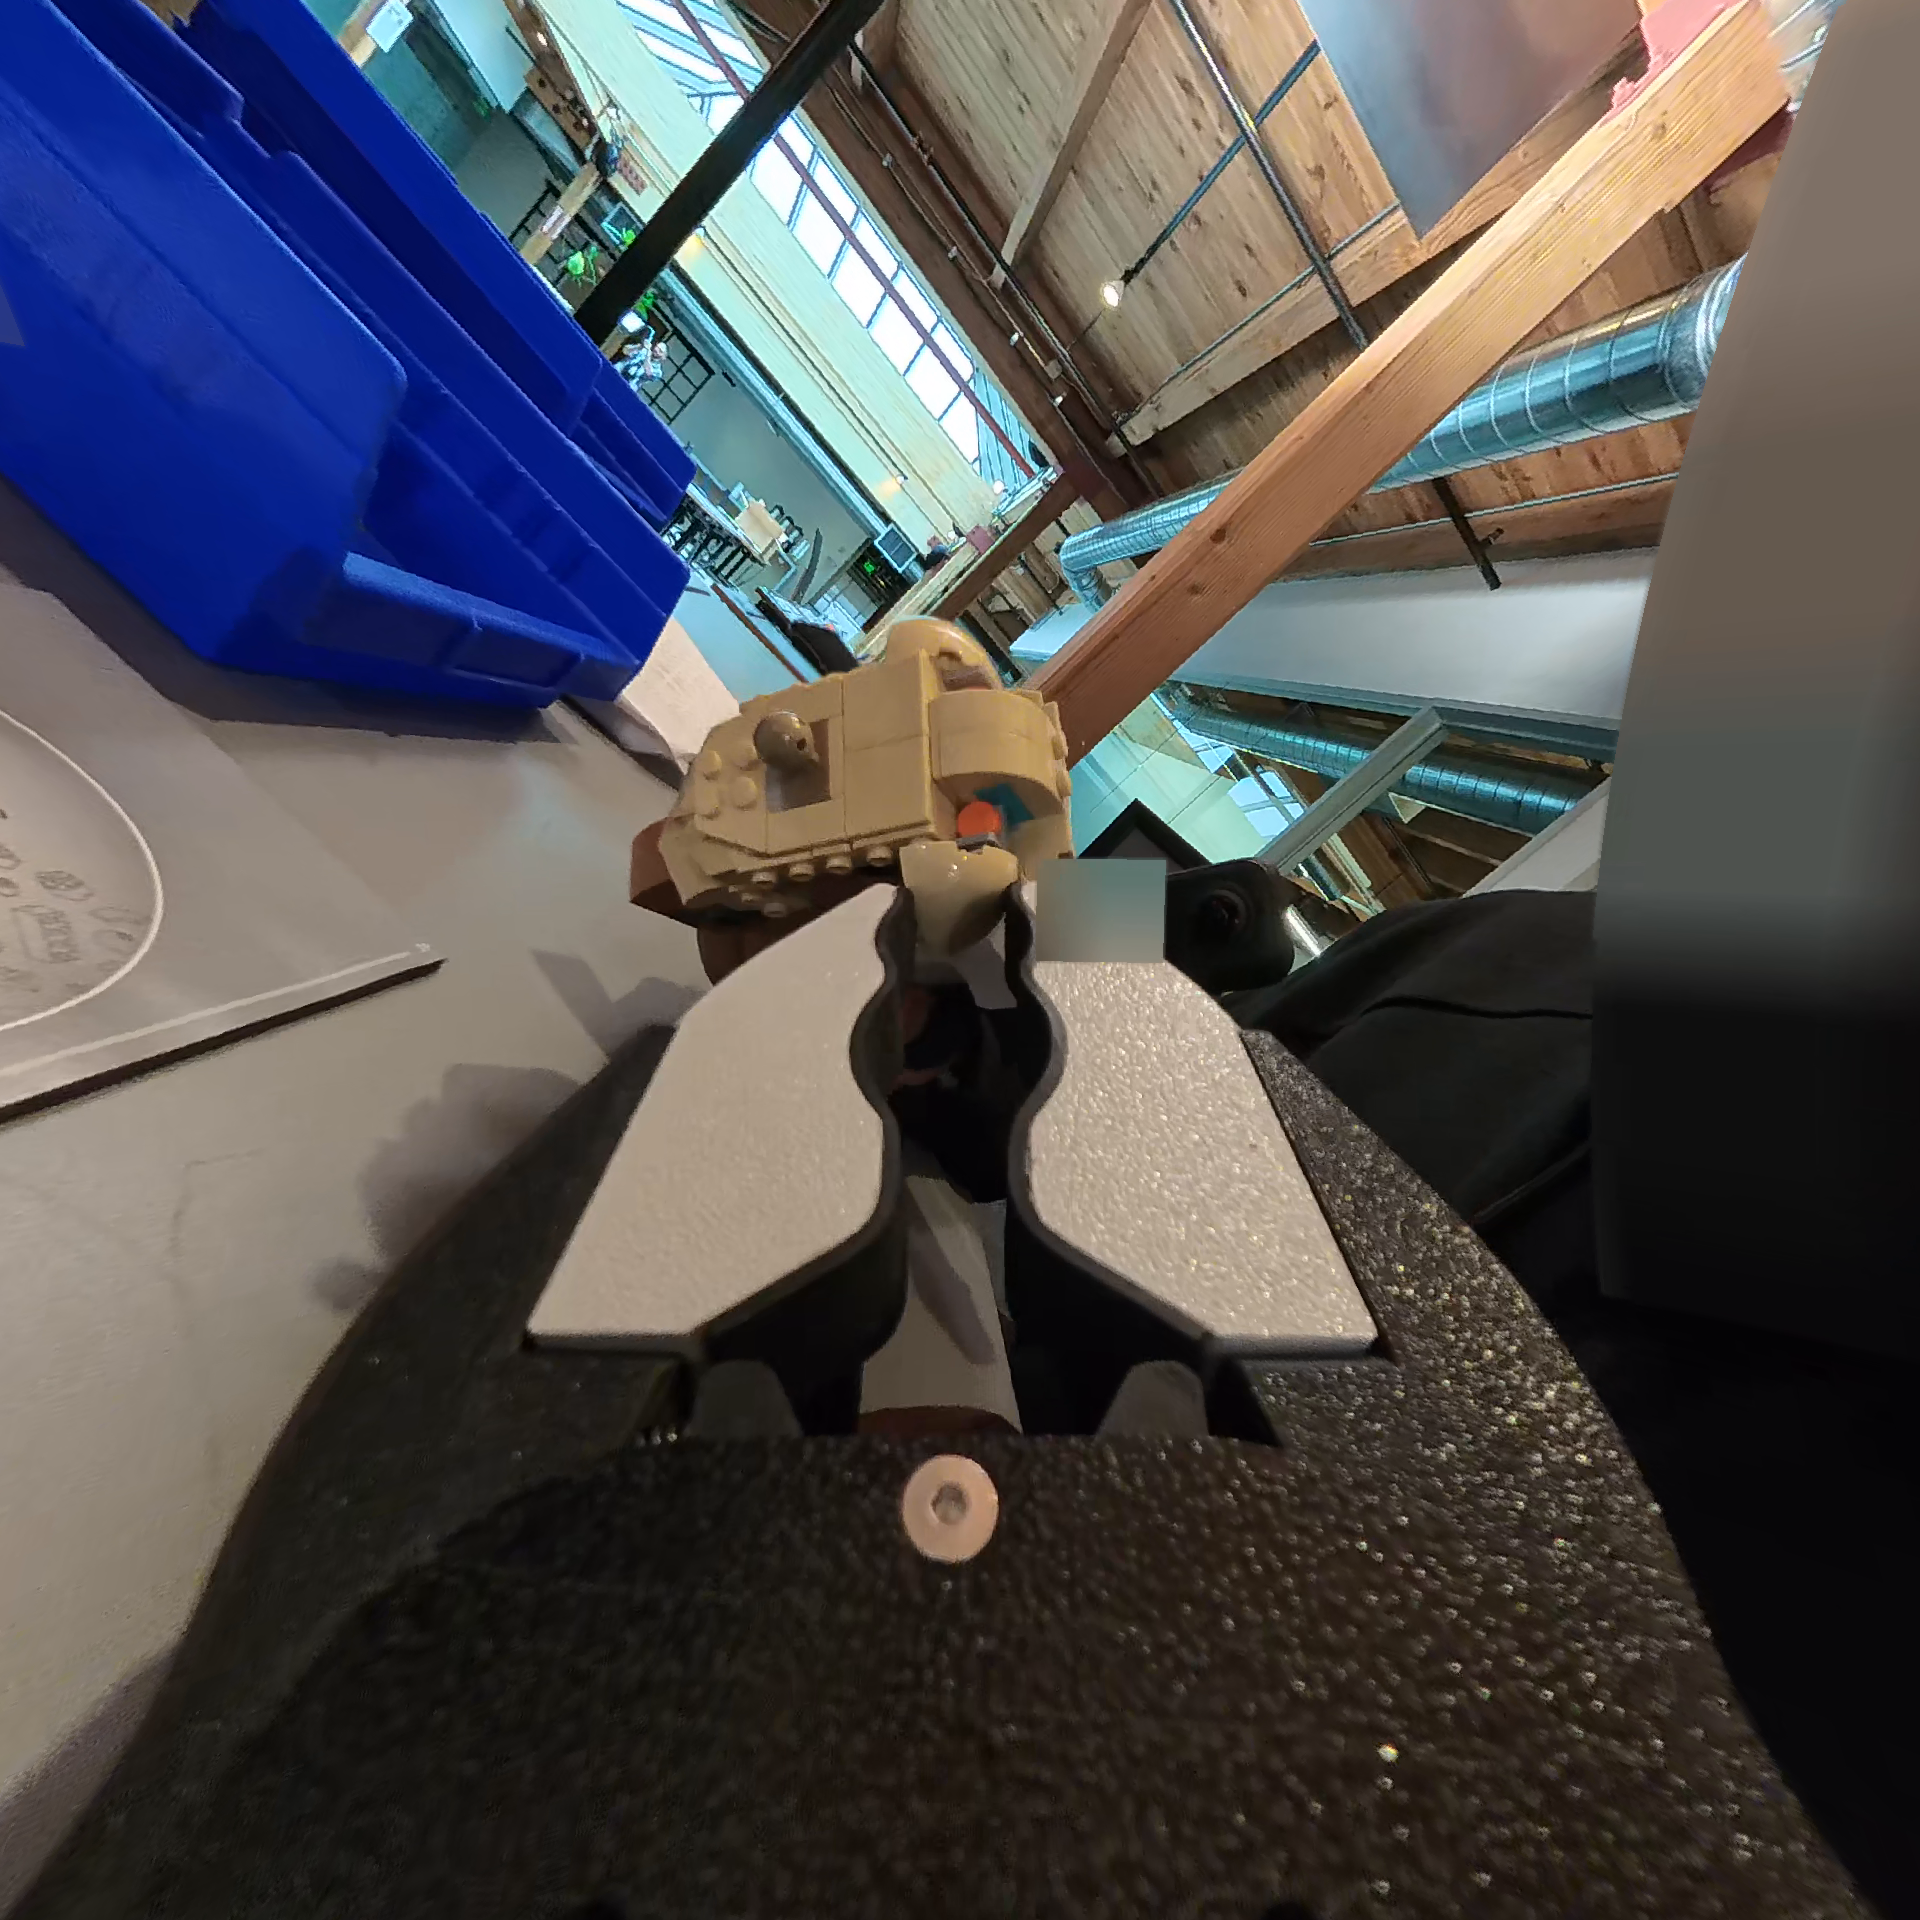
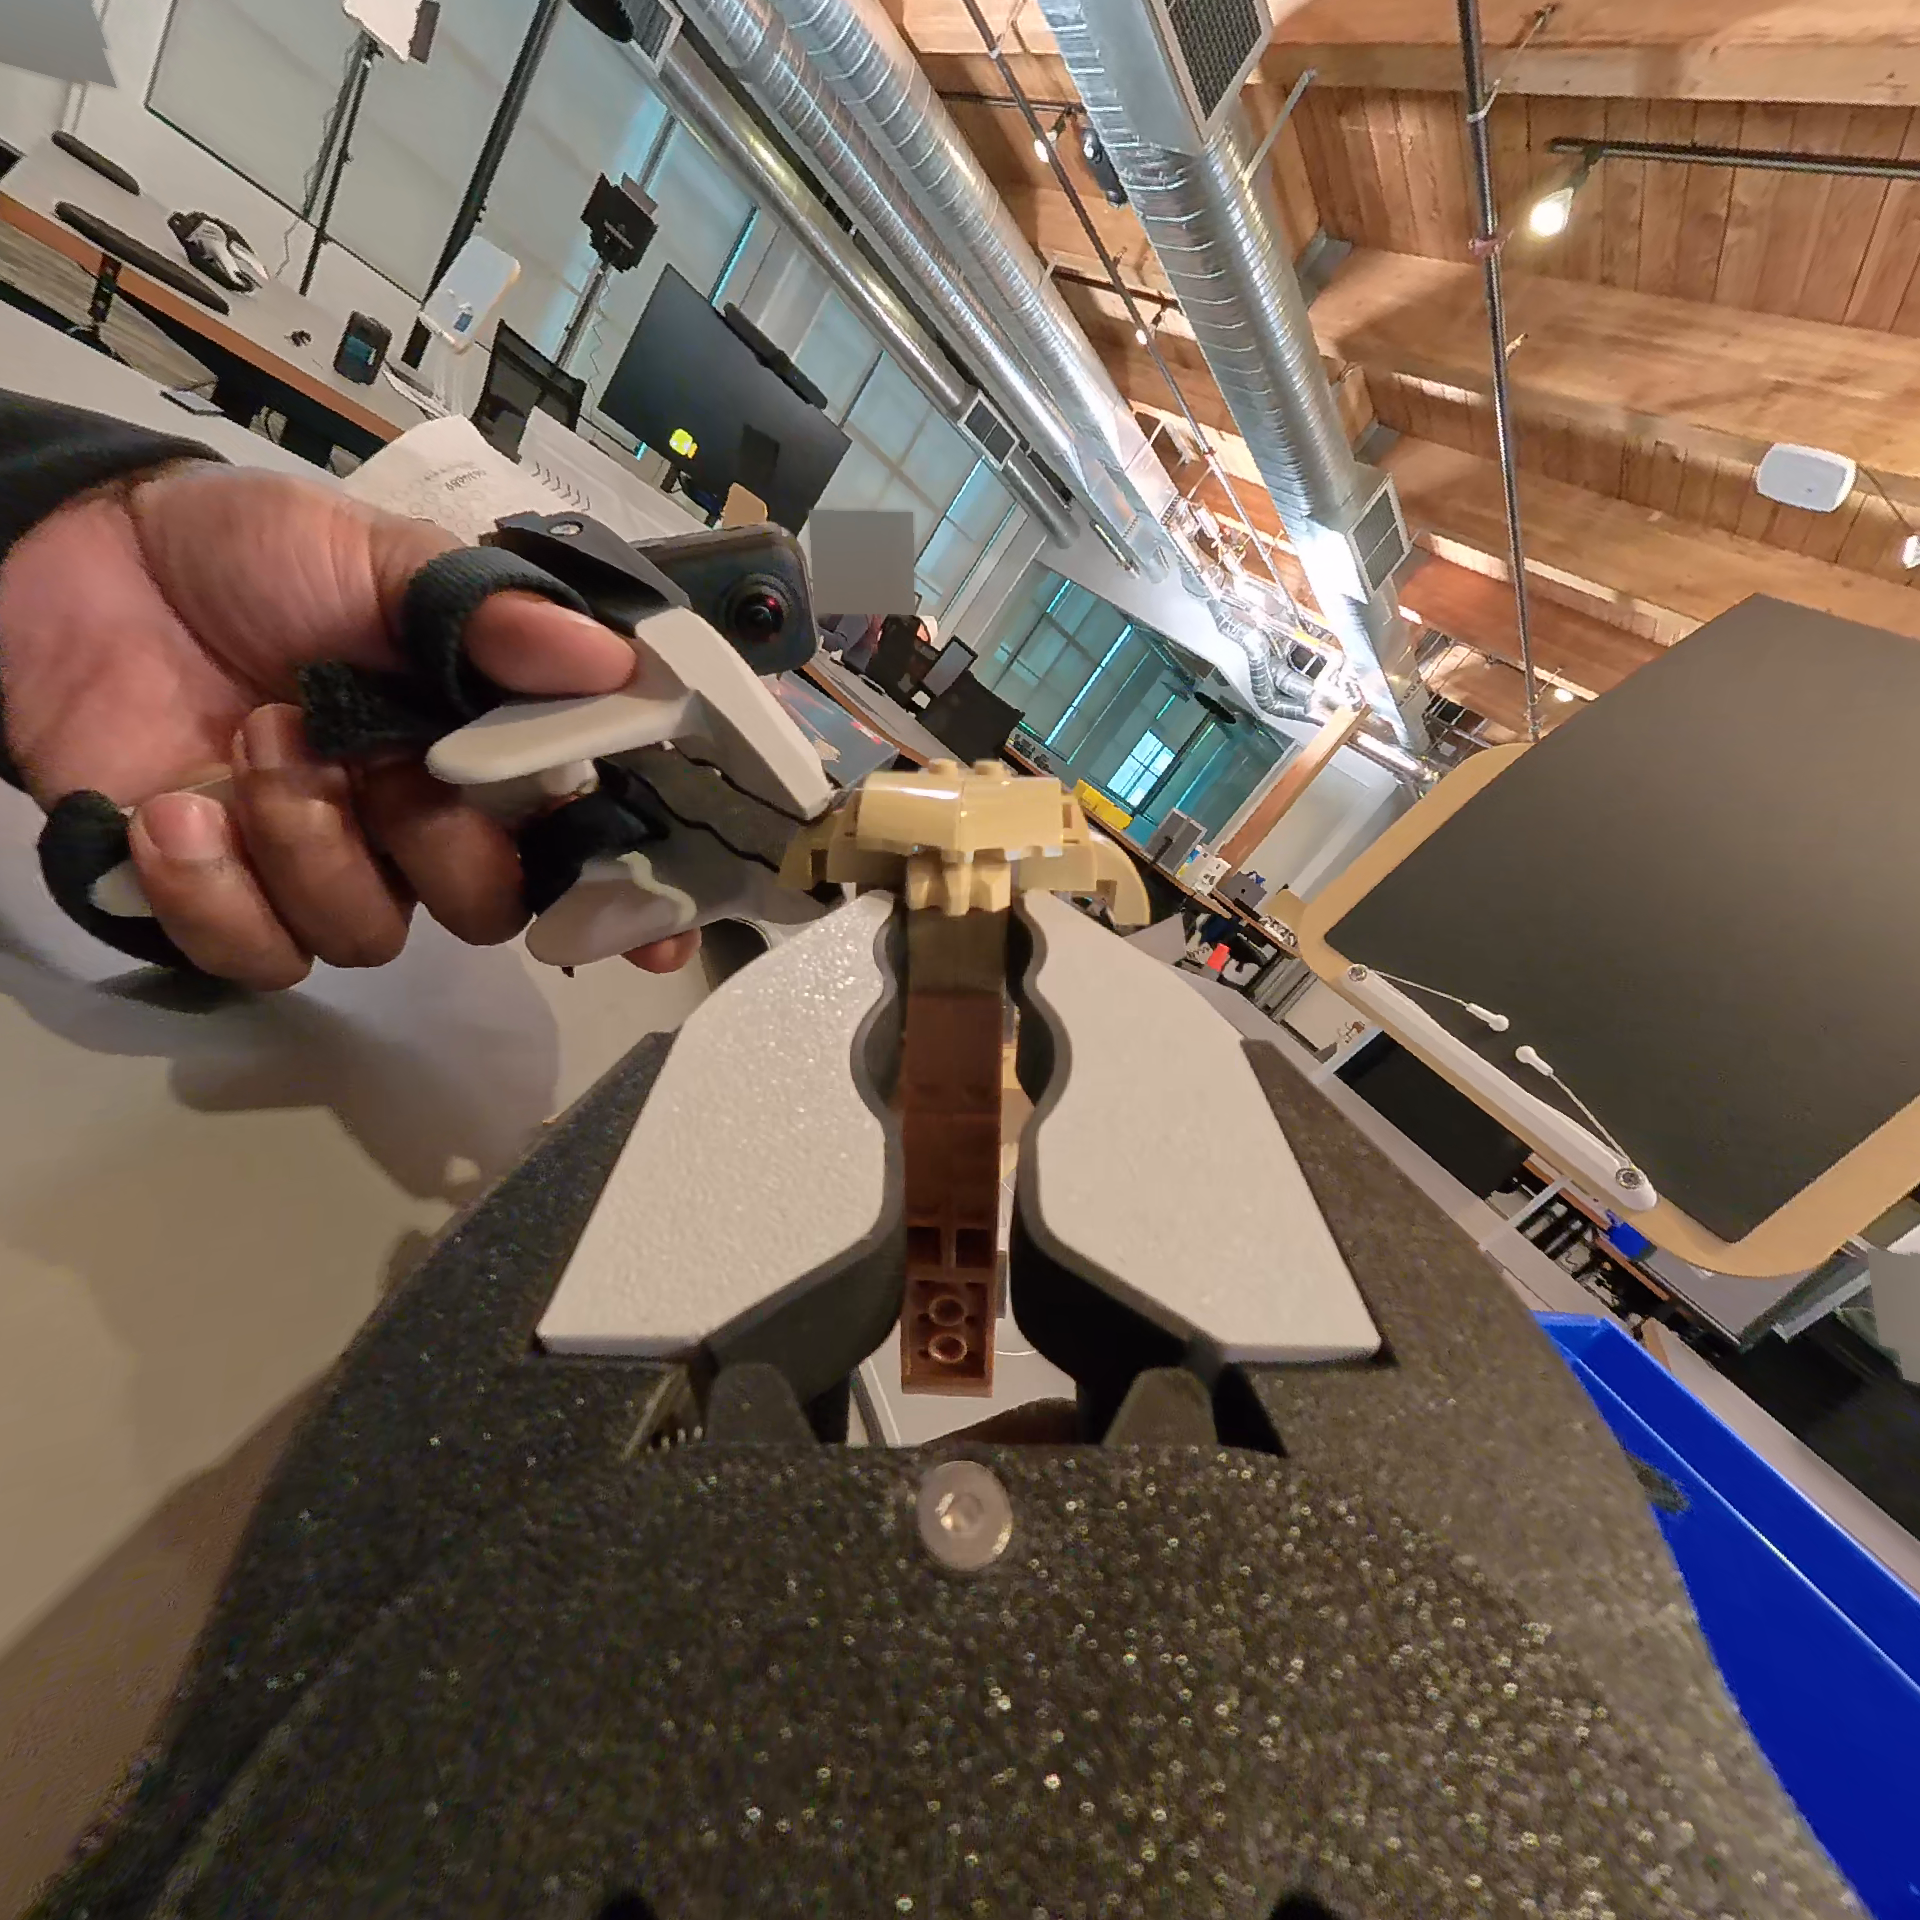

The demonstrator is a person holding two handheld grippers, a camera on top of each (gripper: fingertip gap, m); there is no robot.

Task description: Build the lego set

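Observation:
A tan brick model on a brown base [image 1: 862, 790] hangs above the grey table [image 1: 312, 1195], between my two grippers. My left gripper [image 1: 961, 914] is shut on a small tan curved piece [image 1: 956, 883] at the model's lower edge, below an orange stud [image 1: 977, 819]. In the right wrist view my right gripper [image 2: 954, 920] is shut on the model's brown base [image 2: 951, 1091], with the tan top [image 2: 961, 826] just past the fingertips. The left gripper [image 2: 795, 831], held by a hand [image 2: 208, 675], meets the model's left side. The right gripper's camera [image 1: 1226, 914] shows behind the model; its fingers are hidden there.
Blue plastic bins [image 1: 312, 416] stand on the table at the far left, next to a grey mat with white print [image 1: 156, 935]. Another blue bin [image 2: 1766, 1558] is at the lower right. A black panel with a light wooden rim [image 2: 1662, 935] stands to the right. My two grippers' fingertips are within a few centimetres of each other.

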